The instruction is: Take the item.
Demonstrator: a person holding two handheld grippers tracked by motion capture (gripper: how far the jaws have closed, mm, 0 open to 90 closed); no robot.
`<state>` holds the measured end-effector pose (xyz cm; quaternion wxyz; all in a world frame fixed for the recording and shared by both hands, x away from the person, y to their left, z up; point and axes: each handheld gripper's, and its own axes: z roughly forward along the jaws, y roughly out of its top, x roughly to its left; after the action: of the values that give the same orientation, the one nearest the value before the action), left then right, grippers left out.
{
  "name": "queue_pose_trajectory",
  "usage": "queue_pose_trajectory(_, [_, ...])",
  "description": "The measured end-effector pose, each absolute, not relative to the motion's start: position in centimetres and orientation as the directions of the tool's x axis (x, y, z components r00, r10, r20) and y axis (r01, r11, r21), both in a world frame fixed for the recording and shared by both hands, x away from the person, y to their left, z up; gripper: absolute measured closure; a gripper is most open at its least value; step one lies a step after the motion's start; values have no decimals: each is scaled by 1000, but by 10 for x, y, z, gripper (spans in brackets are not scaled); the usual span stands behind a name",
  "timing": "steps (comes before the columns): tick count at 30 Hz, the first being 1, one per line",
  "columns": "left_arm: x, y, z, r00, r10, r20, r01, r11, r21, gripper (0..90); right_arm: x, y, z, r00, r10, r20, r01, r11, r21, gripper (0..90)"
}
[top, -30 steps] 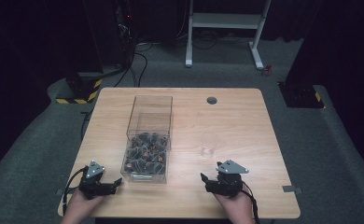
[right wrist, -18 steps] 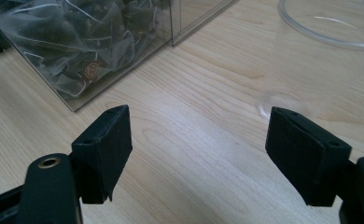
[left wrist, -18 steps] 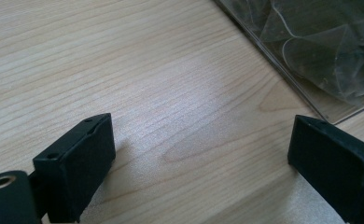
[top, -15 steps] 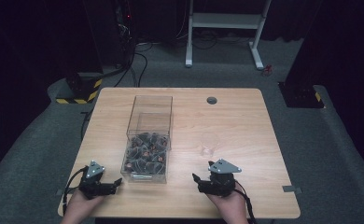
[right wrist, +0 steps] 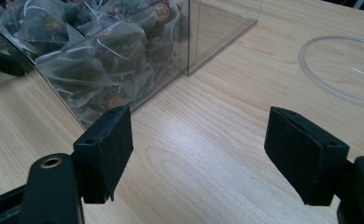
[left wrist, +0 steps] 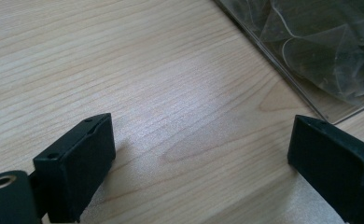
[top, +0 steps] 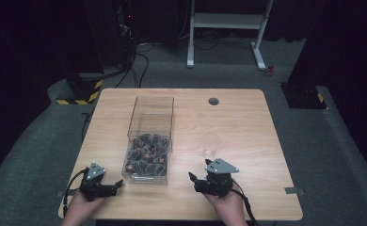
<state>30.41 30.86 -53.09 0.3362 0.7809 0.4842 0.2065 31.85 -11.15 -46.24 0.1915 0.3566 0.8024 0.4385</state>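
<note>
The left gripper [top: 107,187] rests low on the wooden table [top: 247,117], jaws spread wide with nothing but bare wood between them. Ahead of it and to its right stands a clear plastic box [top: 149,141], its corner just beyond the right jaw in the left gripper view. The right gripper [top: 201,180] sits on the box's other side, jaws also wide apart and empty. Ahead to its left, the box's near half is packed with mesh tea bags [right wrist: 101,51]. A clear glass [top: 211,142] stands just ahead of the right gripper, to its right. A small round hole [top: 213,101] lies far ahead.
</note>
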Motion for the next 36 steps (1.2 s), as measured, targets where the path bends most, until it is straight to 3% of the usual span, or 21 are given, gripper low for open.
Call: queue_pose_trajectory(36, [304,309,-531,446,895,-3,617,-305,725,79,324,-78,-436,-709,705,8,341,333,879,285])
